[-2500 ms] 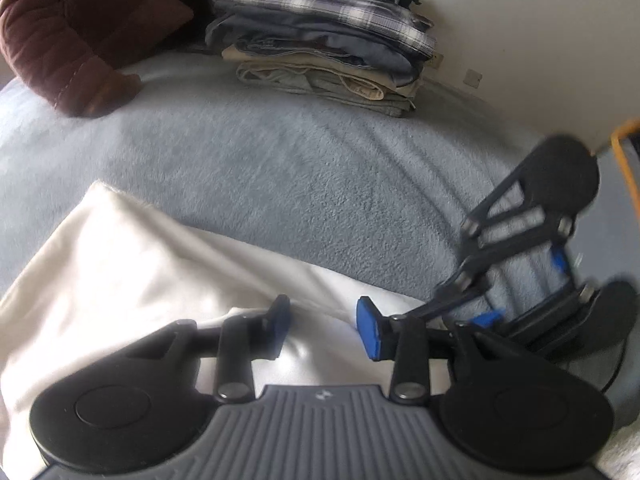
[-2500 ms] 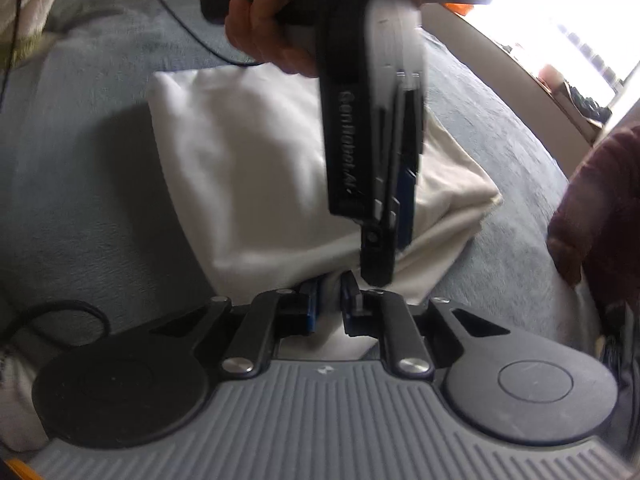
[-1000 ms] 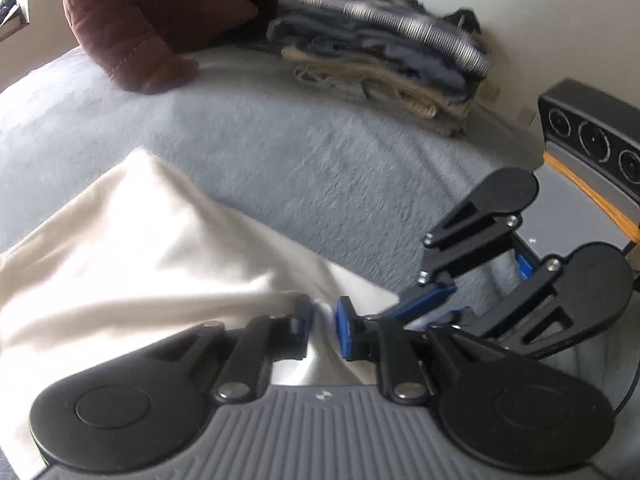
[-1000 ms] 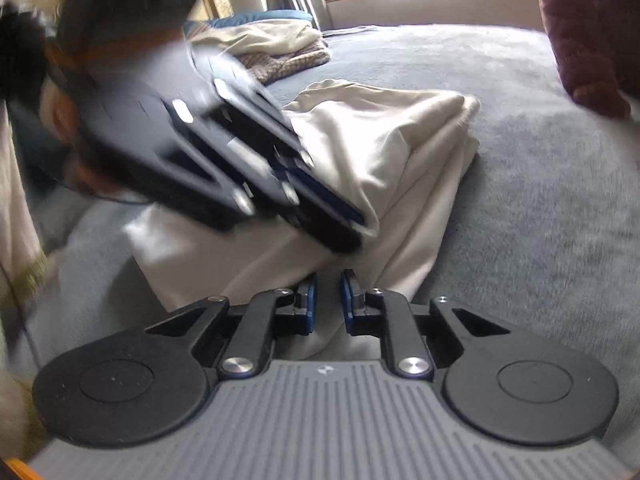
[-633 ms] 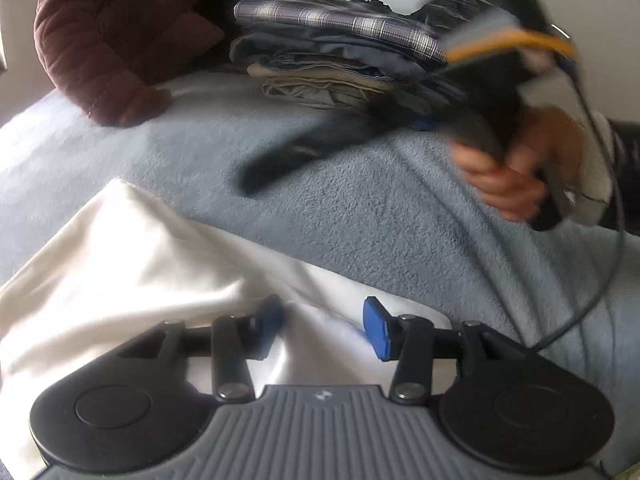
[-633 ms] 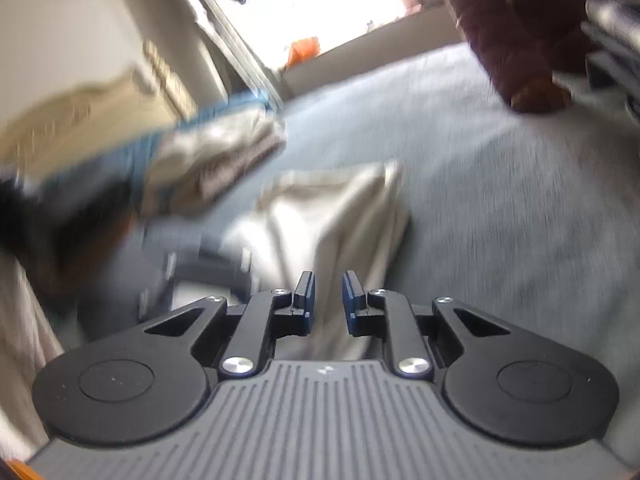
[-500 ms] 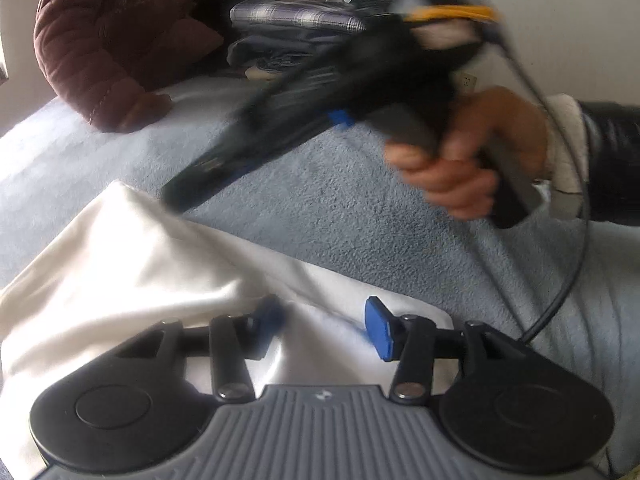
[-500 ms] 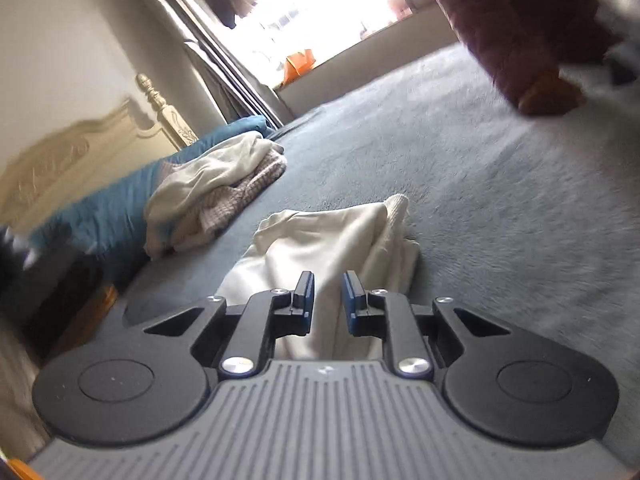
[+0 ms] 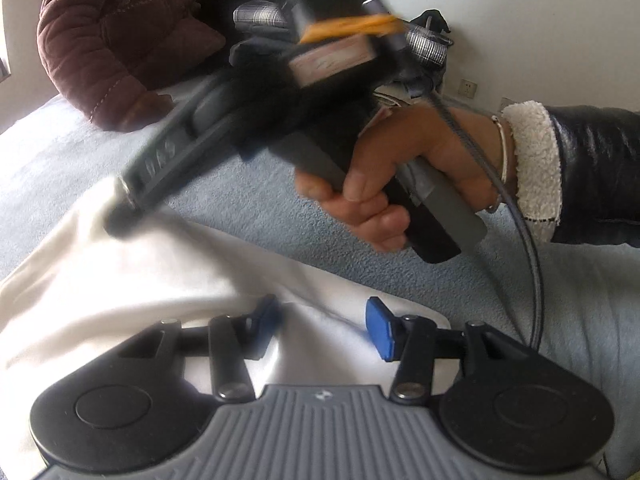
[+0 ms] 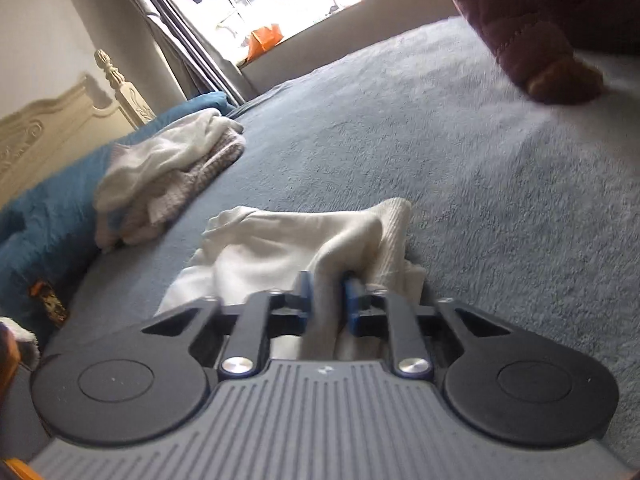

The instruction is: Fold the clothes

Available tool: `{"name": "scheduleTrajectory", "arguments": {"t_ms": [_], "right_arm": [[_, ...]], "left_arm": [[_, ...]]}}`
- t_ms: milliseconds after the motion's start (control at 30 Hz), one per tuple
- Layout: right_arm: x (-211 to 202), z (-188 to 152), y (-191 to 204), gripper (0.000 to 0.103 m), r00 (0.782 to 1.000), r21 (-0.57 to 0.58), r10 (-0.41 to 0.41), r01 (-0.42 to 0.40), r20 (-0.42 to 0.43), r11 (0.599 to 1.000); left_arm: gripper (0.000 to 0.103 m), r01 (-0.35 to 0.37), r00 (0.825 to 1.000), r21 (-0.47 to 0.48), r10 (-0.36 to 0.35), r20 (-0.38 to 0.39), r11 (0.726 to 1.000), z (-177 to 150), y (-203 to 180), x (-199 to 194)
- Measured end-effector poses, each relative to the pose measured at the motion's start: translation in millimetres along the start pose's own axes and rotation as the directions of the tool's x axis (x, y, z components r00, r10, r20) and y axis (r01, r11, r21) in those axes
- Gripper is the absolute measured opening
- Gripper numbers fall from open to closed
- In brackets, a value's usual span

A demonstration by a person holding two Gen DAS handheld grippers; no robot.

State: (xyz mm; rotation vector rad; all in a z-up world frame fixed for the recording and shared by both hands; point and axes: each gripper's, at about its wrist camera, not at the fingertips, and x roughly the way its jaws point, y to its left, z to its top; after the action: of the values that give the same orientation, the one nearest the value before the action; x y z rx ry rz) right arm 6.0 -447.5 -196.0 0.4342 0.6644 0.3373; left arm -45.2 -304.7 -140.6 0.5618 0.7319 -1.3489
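Pinching a fold of the cream garment [image 10: 280, 252] between its blue pads, the right tongs [image 10: 325, 306] sit pressed nearly together with cloth bunched in the narrow gap. The garment lies crumpled on the grey-blue bed [image 10: 460, 152], its ribbed edge lifted toward the pads. Over on the left tongs [image 9: 322, 330], the fingers stand spread wide, hovering above the same cream cloth with nothing gripped between them.

Around the work: a maroon quilted jacket [image 9: 116, 40] sits at the far edge of the bed, and its cuff also pokes into the right wrist view at the upper right. Beside the jacket, a stack of folded clothes [image 9: 420, 48] with a plaid piece on top is mostly blocked by the right tool body, which crosses the left wrist view, blurred. The person's right hand [image 9: 404, 172] wraps the tool's handle, a fleece-lined dark sleeve [image 9: 560, 172] behind it and a cable looping down from the wrist. That tool's tip touches down at the far corner of the garment, though blur hides its fingers there.

Only the right wrist view shows the other side of the room: a loose heap of white and knit laundry [image 10: 168, 172] resting on a teal blanket [image 10: 48, 216], a carved cream headboard [image 10: 60, 120], curtains and a bright window. Only the left wrist view shows the wall socket [image 9: 468, 88] and the green light on the tool.
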Motion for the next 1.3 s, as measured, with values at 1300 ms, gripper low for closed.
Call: {"name": "scheduleTrajectory", "arguments": {"t_ms": [1300], "right_arm": [[-26.5, 13.7, -18.7, 0.007, 0.996, -0.127, 0.004, 0.008, 0.088, 0.992]], "left_arm": [[0.053, 0.101, 0.995, -0.058, -0.101, 0.003, 0.993, -13.9, -5.6, -54.1]]}}
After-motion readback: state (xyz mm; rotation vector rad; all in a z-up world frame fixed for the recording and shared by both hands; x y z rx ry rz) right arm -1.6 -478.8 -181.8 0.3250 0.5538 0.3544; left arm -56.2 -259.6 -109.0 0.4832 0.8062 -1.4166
